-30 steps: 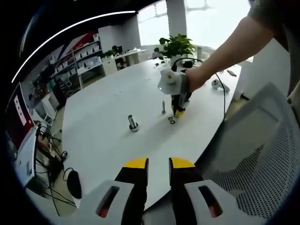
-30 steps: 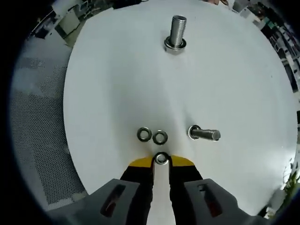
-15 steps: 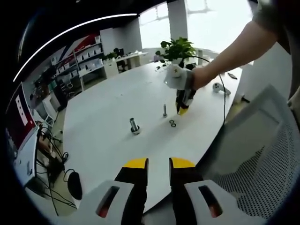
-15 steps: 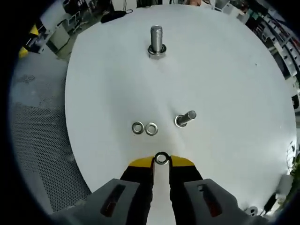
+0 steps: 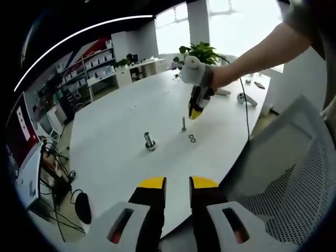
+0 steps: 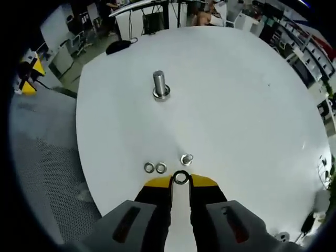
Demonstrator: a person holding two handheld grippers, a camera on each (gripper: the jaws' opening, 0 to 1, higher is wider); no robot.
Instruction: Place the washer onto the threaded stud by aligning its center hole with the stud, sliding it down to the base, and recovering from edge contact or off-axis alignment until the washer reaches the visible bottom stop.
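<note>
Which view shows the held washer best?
The right gripper view: the washer sits pinched at the tips of the right gripper, hole visible, just short of the small stud. In the left gripper view the right gripper is distant; the washer can't be made out.

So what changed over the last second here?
The right gripper, shut on a washer, lifted off the table and moved over the small stud. The two spare washers, large stud and left gripper stayed put.

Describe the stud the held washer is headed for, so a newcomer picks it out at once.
On the white round table, find the two loose washers near the right tool. The thin stud stands just beside them, slimmer and nearer than the thick stud farther across.
</note>
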